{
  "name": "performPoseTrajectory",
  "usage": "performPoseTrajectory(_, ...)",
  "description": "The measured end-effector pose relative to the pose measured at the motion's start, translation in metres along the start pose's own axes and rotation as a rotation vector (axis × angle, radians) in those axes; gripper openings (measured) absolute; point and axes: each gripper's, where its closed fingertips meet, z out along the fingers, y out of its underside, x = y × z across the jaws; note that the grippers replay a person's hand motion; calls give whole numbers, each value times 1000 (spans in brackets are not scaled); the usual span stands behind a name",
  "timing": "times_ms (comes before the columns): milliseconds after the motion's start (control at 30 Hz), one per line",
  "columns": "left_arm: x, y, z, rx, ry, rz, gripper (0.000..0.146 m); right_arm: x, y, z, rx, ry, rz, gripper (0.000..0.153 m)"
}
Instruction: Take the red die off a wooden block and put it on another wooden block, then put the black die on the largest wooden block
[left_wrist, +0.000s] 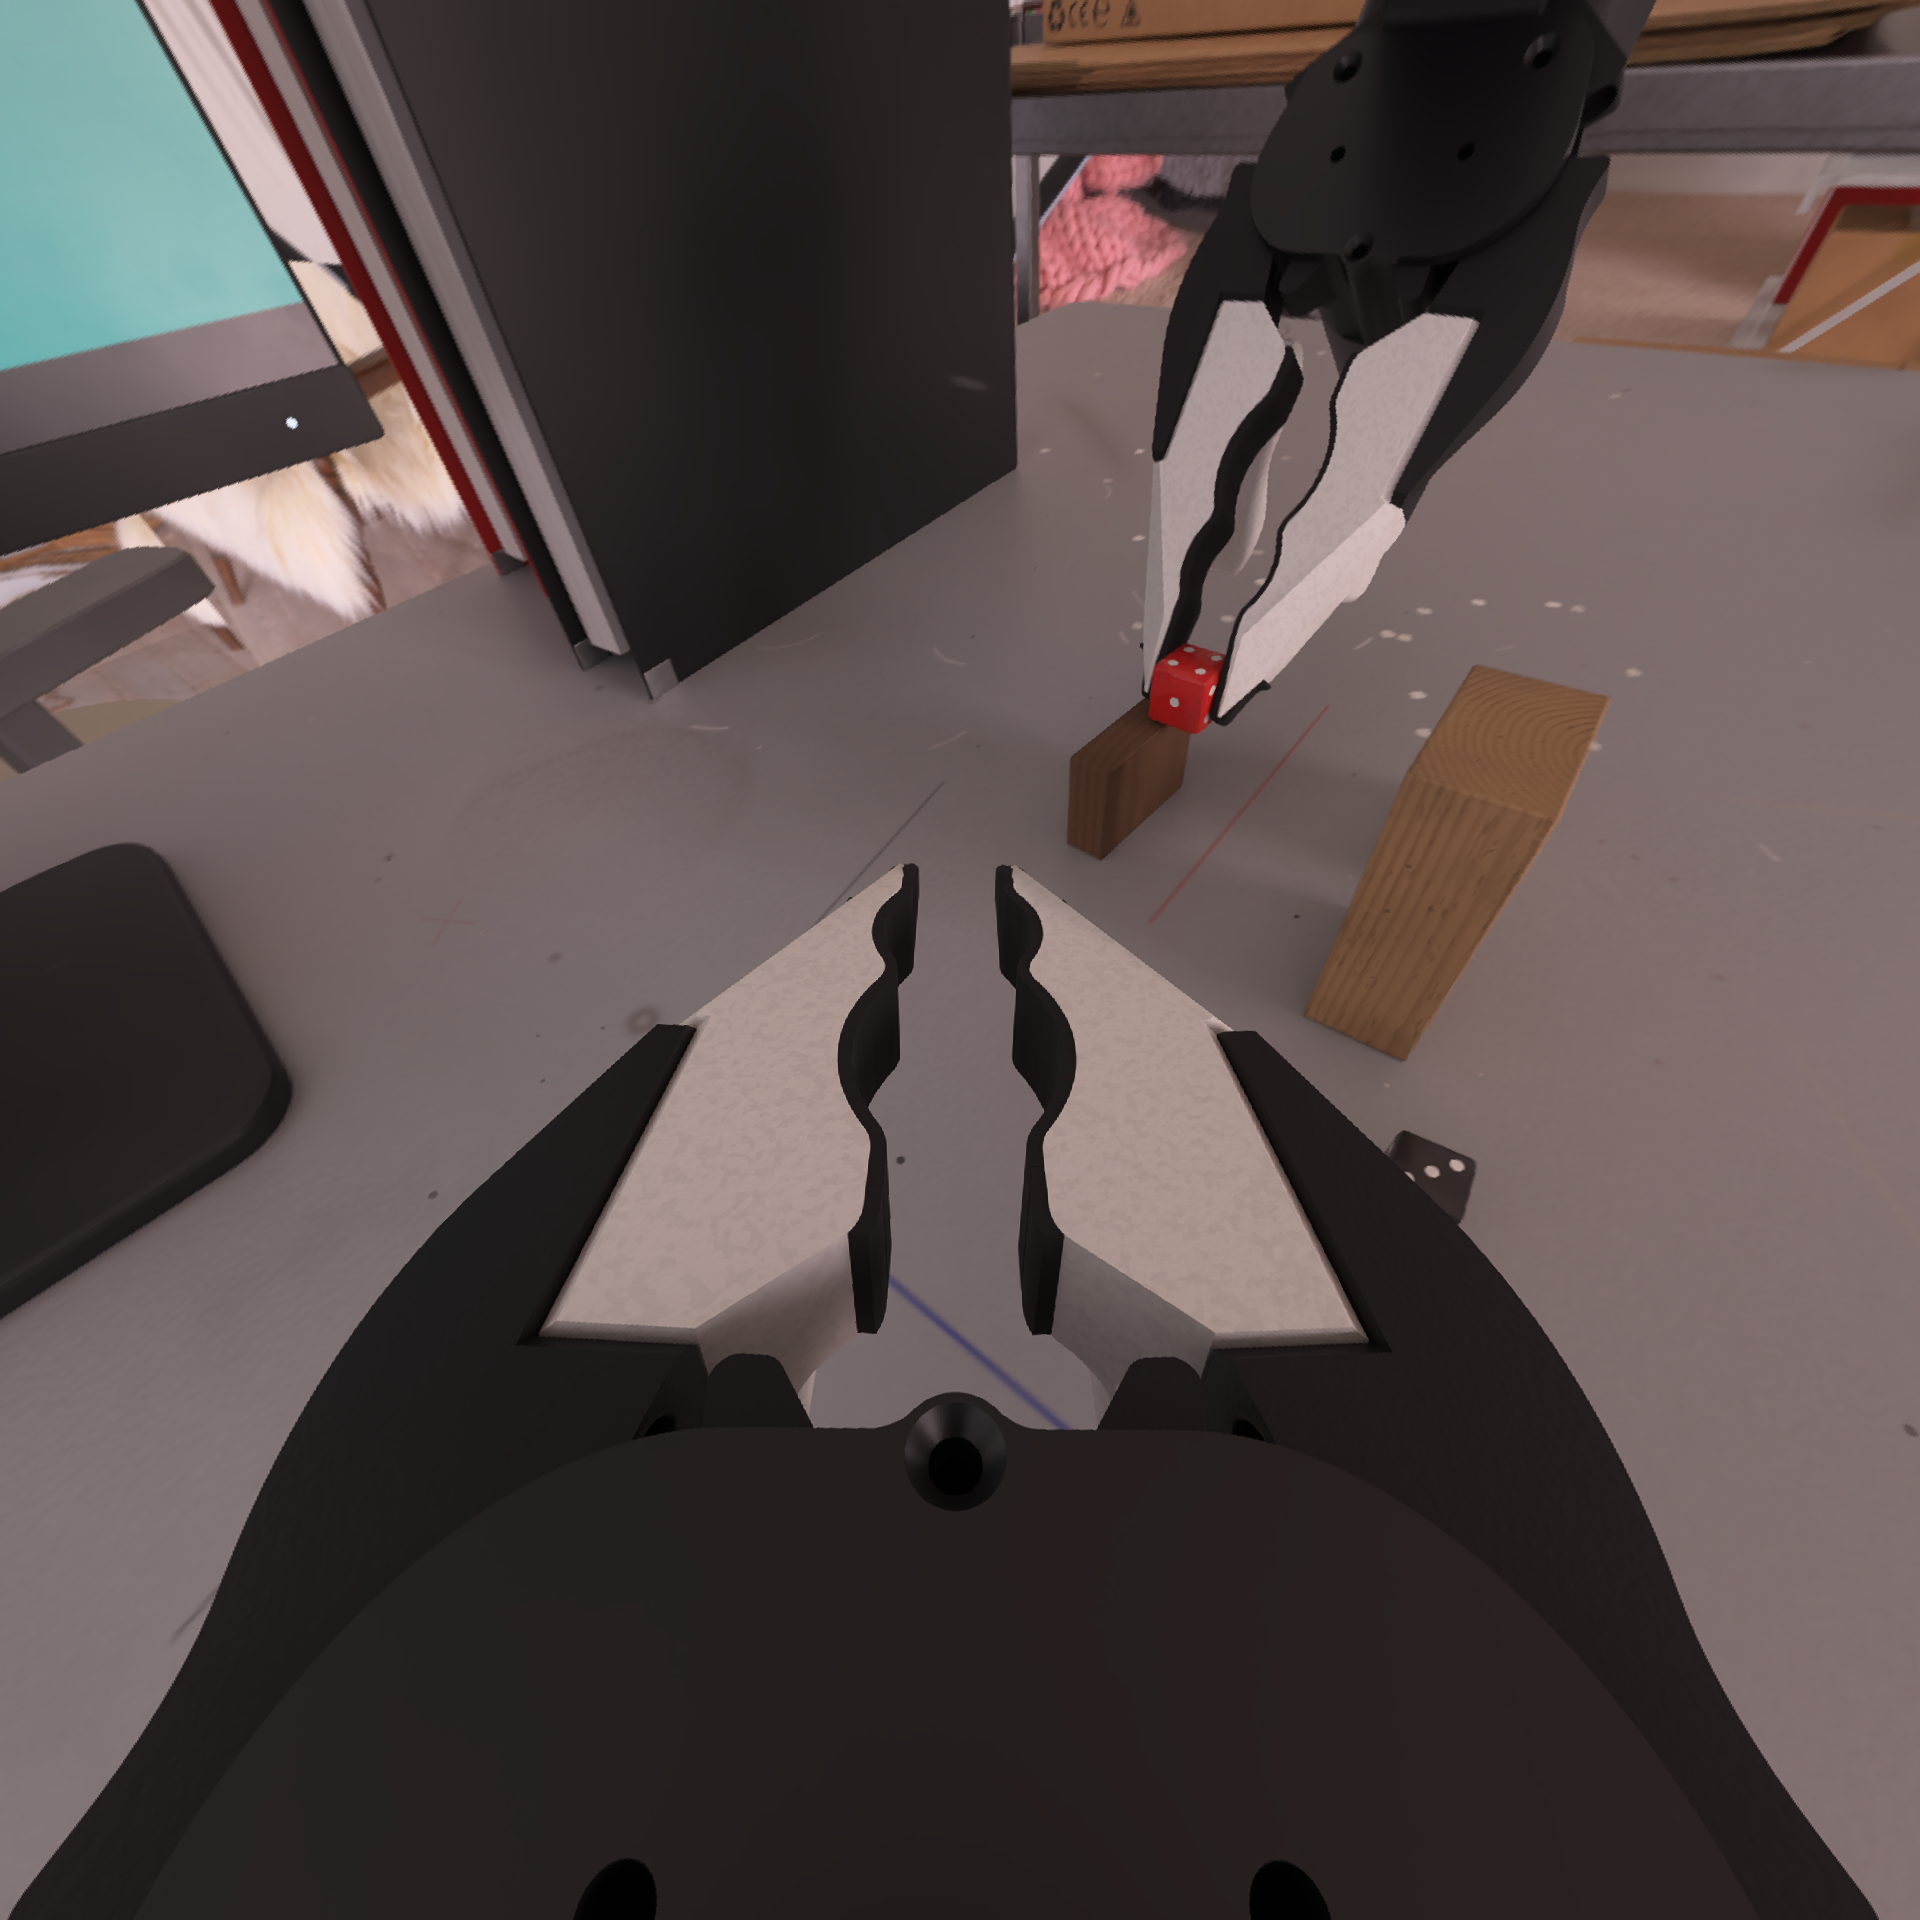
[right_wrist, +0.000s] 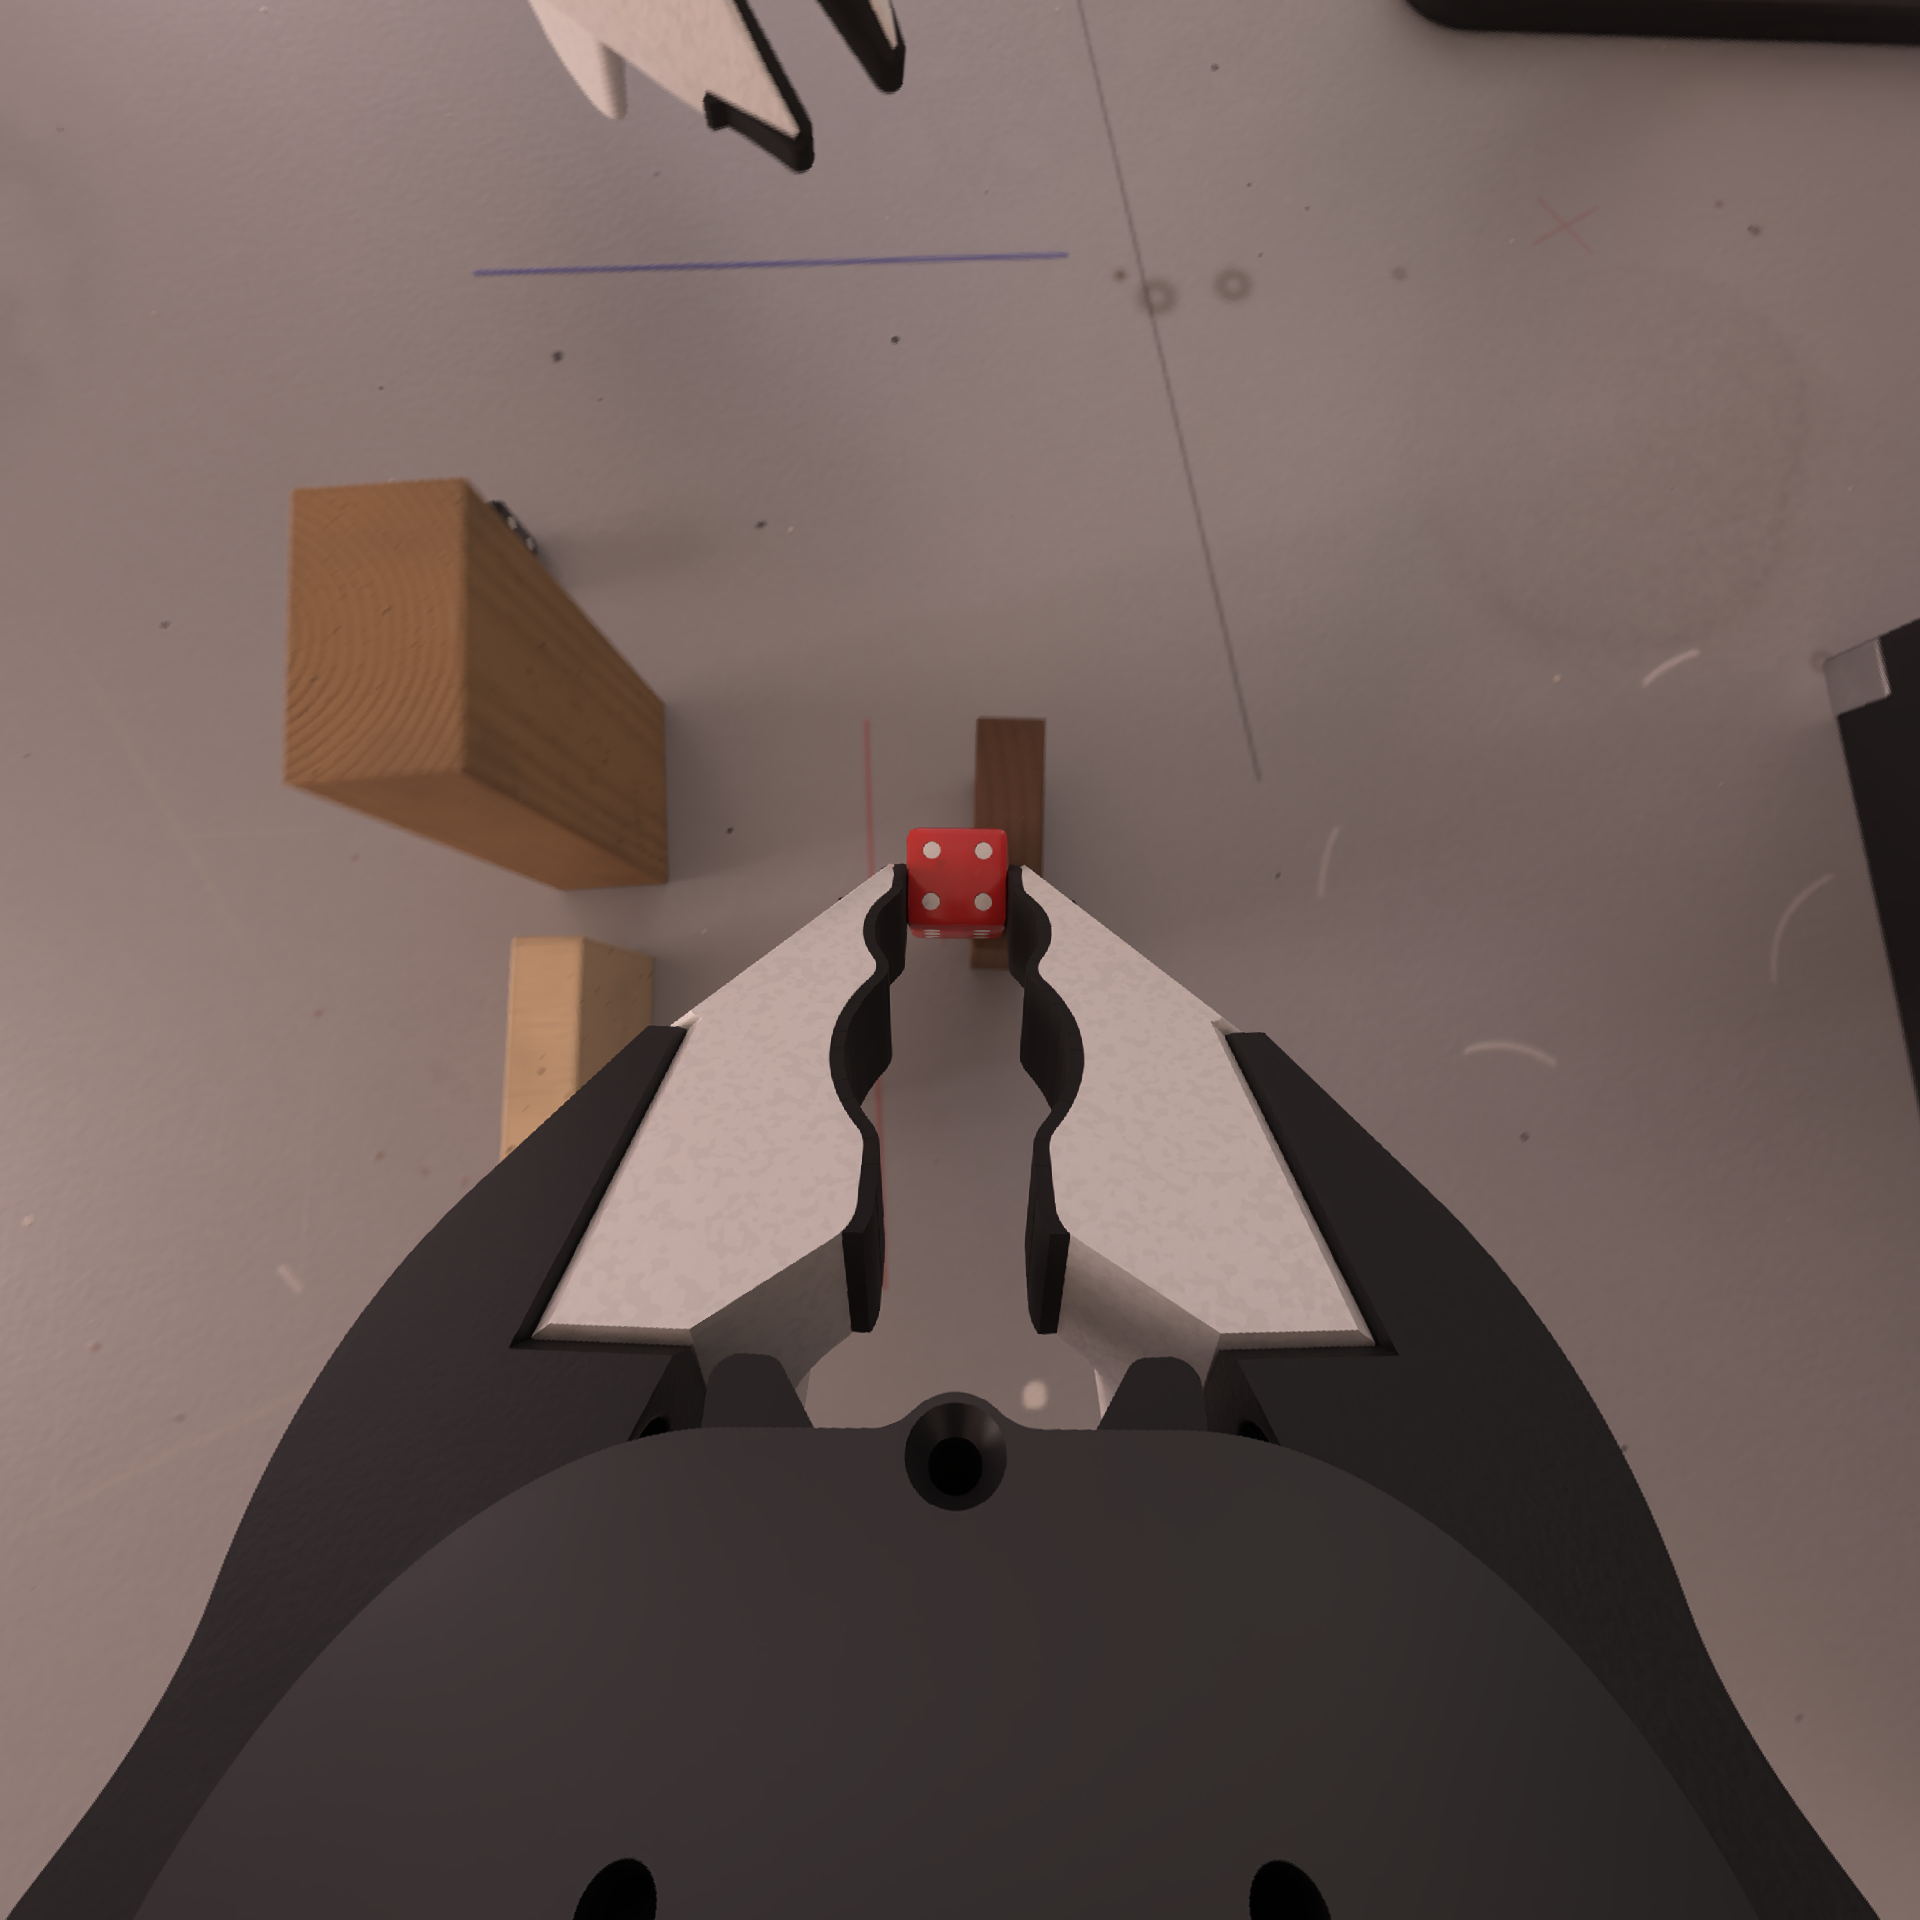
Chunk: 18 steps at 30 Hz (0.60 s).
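My right gripper (right_wrist: 957, 883) is shut on the red die (right_wrist: 957, 878), holding it at the end of the small dark brown block (right_wrist: 1010, 769). I cannot tell whether the die touches the block. In the left wrist view the right gripper (left_wrist: 1195, 707) points down, with the red die (left_wrist: 1184, 684) over the dark block (left_wrist: 1122, 779). The largest, light brown block (right_wrist: 457, 686) (left_wrist: 1455, 852) stands nearby. A pale block (right_wrist: 566, 1029) is partly hidden. The black die (left_wrist: 1439, 1179) lies on the table beside my left gripper (left_wrist: 956, 883), which is empty with a narrow gap between its fingers.
A black upright case (left_wrist: 727, 312) stands at the back of the grey table (left_wrist: 623, 831), with a monitor (left_wrist: 125, 208) to its left. A black pad (left_wrist: 104, 1060) lies at the left. A shelf (left_wrist: 1195, 62) is behind the table.
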Motion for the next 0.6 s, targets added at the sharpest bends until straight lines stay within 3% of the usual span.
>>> performPoseTrajectory(233,28,-12,1,44,130,38,15,-35,22,-20,22,-13,23,18)
performPoseTrajectory(467,81,-26,-6,59,392,92,20,-71,29,-25,14,-11,7,18)
performPoseTrajectory(600,90,-33,-9,39,420,123,19,-79,27,-23,11,-17,-16,18)
